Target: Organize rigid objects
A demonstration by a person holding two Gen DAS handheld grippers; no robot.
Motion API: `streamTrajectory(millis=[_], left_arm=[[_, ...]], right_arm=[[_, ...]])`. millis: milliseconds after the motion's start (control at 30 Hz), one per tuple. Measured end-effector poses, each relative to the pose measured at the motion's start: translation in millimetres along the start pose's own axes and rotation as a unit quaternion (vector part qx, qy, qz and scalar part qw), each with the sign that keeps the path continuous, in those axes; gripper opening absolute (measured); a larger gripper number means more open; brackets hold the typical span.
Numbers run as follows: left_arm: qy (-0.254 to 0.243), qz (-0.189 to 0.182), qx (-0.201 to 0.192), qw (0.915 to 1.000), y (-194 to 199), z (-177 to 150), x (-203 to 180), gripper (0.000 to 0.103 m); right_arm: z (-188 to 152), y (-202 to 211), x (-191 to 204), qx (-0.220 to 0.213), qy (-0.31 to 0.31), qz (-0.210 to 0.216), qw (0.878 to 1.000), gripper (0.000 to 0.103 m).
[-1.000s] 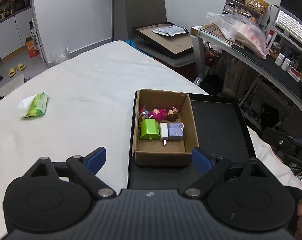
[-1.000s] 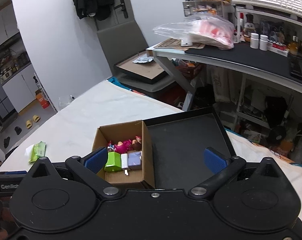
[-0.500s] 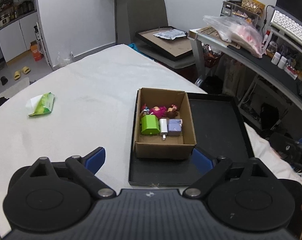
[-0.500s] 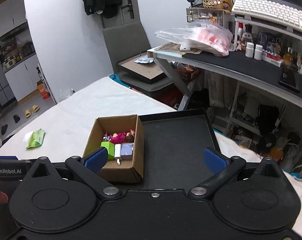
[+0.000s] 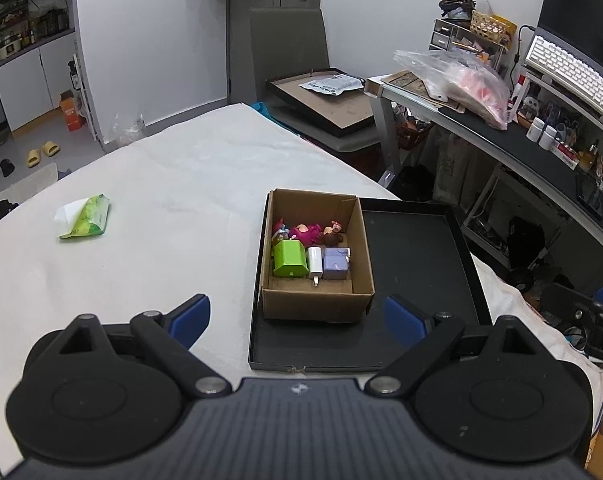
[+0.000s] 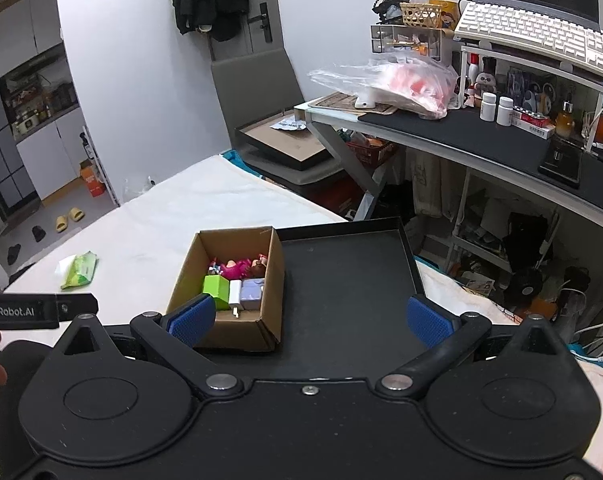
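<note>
A cardboard box stands in the left part of a black tray on the white-covered table. Inside lie a green block, a white charger, a lilac cube and small pink and brown figures. My left gripper hovers open in front of the box, nothing between its fingers. My right gripper is open too, above the tray's near edge, holding nothing.
A green tissue pack lies on the table to the left. A grey chair carrying a framed board stands behind the table. A cluttered desk runs along the right. The left gripper's body shows at the right wrist view's left edge.
Both grippers have pulled back and up from the box, so box and tray look smaller and farther. The box's contents have not moved. Both grippers stayed open.
</note>
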State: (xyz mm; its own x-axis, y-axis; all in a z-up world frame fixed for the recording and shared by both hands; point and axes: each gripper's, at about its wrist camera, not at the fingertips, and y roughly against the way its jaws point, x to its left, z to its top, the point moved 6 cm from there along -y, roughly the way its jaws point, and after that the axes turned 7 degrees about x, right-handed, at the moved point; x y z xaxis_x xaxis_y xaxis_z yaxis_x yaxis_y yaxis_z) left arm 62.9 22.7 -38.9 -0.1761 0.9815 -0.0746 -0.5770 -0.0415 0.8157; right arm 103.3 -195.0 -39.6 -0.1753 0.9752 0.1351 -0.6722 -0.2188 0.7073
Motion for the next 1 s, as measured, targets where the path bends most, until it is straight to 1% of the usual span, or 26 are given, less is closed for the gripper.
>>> streamTrajectory(millis=[133, 233, 400, 600, 700, 1000], left_arm=[[0.006, -0.002, -0.001, 1.0000, 1.5, -0.3, 2.1, 0.093], [0.003, -0.002, -0.001, 1.0000, 1.8, -1.4, 2.5, 0.093], [0.003, -0.001, 0.000, 1.0000, 3.0, -3.6, 2.7, 0.093], [0.007, -0.004, -0.001, 1.0000, 3.8, -5.1, 3.2, 0.093], [0.004, -0.004, -0.001, 1.0000, 3.3, -6.6, 1.6, 0.093], [0.002, -0.005, 0.005, 1.0000, 0.7, -10.2, 0.1, 0.093]], right_arm=[[0.3, 4.7, -1.1, -0.001, 0.000, -0.004, 1.000, 0.103], [-0.1, 5.4, -3.4, 0.004, -0.013, -0.001, 1.000, 0.103], [-1.4, 7.1, -3.0, 0.005, -0.005, -0.023, 1.000, 0.103], [-2.7, 10.7, 0.5, 0.005, -0.003, -0.018, 1.000, 0.103], [-3.8, 11.0, 3.9, 0.008, -0.002, -0.008, 1.000, 0.103], [-4.8, 12.5, 9.3, 0.007, 0.016, -0.013, 1.000, 0.103]])
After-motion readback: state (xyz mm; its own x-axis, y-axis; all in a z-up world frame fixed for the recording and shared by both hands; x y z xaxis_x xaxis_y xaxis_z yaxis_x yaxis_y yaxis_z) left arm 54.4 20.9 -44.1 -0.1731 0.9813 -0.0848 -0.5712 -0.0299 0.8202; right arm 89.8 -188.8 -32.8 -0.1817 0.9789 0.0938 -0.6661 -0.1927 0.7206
